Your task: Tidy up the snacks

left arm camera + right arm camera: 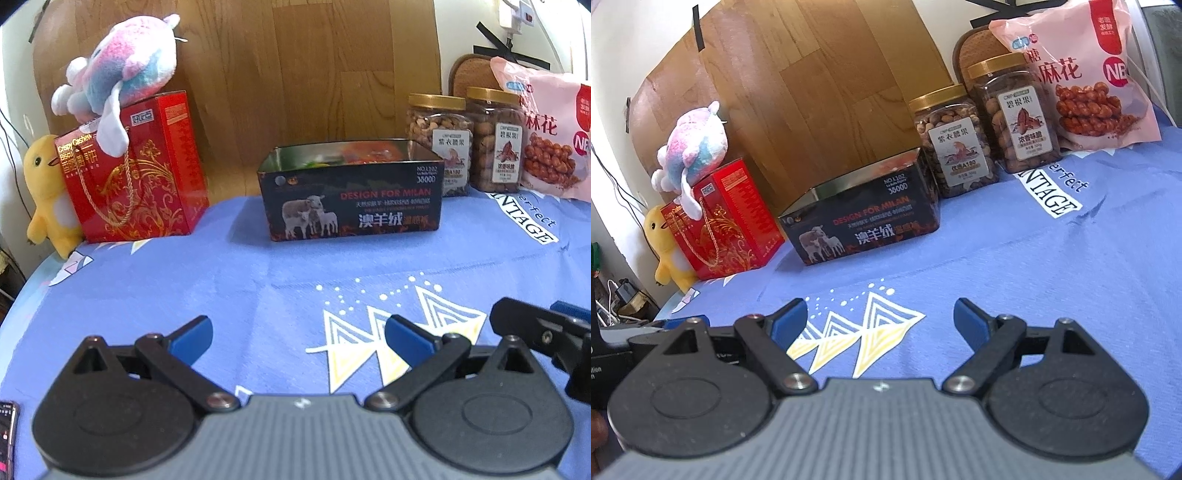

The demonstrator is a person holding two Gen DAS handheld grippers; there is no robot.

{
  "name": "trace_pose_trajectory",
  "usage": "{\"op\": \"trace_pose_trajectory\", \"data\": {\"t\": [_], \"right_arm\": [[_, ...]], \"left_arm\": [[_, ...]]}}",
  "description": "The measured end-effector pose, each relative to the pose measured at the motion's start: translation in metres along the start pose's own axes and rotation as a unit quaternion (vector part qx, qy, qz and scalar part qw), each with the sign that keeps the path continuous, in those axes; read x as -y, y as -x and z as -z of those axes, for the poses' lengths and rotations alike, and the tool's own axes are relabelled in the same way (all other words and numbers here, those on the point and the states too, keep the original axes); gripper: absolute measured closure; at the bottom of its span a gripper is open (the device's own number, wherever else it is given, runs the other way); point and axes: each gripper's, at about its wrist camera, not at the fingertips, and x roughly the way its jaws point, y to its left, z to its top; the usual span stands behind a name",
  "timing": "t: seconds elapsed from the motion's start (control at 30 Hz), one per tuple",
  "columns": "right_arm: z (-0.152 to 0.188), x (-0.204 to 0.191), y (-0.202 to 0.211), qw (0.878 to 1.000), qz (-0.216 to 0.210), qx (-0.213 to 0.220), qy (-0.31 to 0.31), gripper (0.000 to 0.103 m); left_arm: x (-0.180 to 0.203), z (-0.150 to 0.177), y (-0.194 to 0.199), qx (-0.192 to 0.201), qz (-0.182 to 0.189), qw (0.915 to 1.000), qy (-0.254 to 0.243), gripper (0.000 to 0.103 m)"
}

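blue printed cloth (258, 288) before wood panel (295, 74); both grippers' jaws released.

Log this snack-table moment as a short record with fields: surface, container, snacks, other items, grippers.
surface: blue printed cloth
container: open black tin, back centre; something orange inside, unclear what
snacks: two gold-lidded nut jars, left jar and right jar, side by side right of the tin; pink snack bag propped further right
other items: red gift box on the left, pastel plush on top, yellow plush beside it
grippers: left gripper and right gripper both open, holding nothing, over the cloth
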Motion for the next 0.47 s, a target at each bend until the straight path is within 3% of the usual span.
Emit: {"op": "trace_pose_trajectory", "data": {"t": [0.23,0.47], "right_arm": [[-0.0005,0.0046,0.0006,1.0,0.001,0.001,-0.004,0.015],[-0.0019,0.0072,0.0017,1.0,0.014,0.007,-0.002,0.013]], "left_arm": [[0.005,-0.0013,-0.0011,-0.004,0.004,1.0,-0.004,0.0],[0.006,-0.0045,-0.0012,0.006,0.032,0.9995,-0.002,0.0]]}}
